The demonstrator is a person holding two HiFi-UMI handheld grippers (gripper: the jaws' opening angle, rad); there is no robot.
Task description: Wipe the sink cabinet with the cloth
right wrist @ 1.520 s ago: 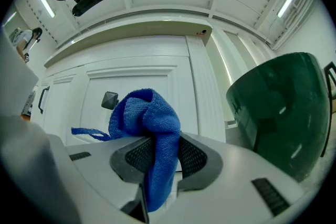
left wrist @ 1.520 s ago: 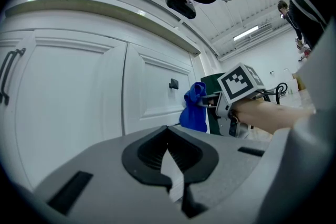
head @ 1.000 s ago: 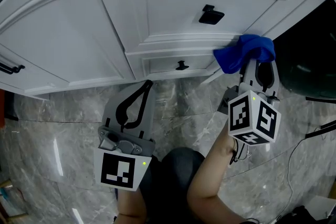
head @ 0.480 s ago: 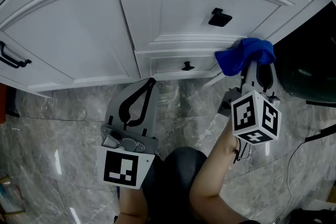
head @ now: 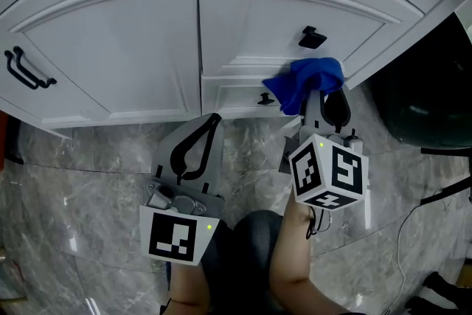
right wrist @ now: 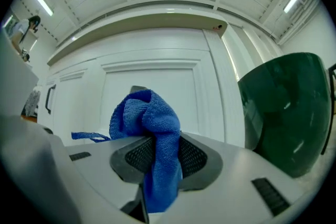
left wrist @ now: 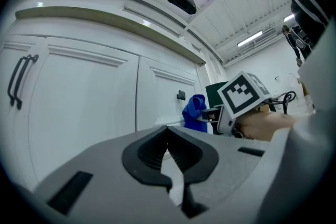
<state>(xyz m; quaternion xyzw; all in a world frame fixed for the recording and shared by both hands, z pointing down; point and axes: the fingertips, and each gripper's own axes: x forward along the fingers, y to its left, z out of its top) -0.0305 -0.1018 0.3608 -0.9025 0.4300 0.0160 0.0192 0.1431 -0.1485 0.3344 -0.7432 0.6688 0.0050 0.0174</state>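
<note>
The white sink cabinet [head: 147, 48] fills the top of the head view, with curved panelled doors. My right gripper [head: 316, 90] is shut on a bunched blue cloth [head: 304, 81] and holds it against the foot of the right door, just right of a small black knob [head: 264, 97]. In the right gripper view the cloth [right wrist: 155, 128] hangs between the jaws of the right gripper [right wrist: 157, 141], facing the door panel. My left gripper [head: 208, 123] hangs lower left over the floor, shut and empty; its own view shows the left gripper [left wrist: 168, 134], the cloth [left wrist: 195, 113] and the cabinet [left wrist: 79, 92].
A black latch handle [head: 313, 37] sits on the right door and a black bar pull [head: 28, 70] on the far left door. A dark green bin [head: 417, 96] stands right of the cabinet. Grey marble floor [head: 88, 188] lies below, with a cable at the right.
My right gripper has carried the cloth leftward along the bottom of the cabinet, closer to the small knob. The left gripper has stayed about where it was.
</note>
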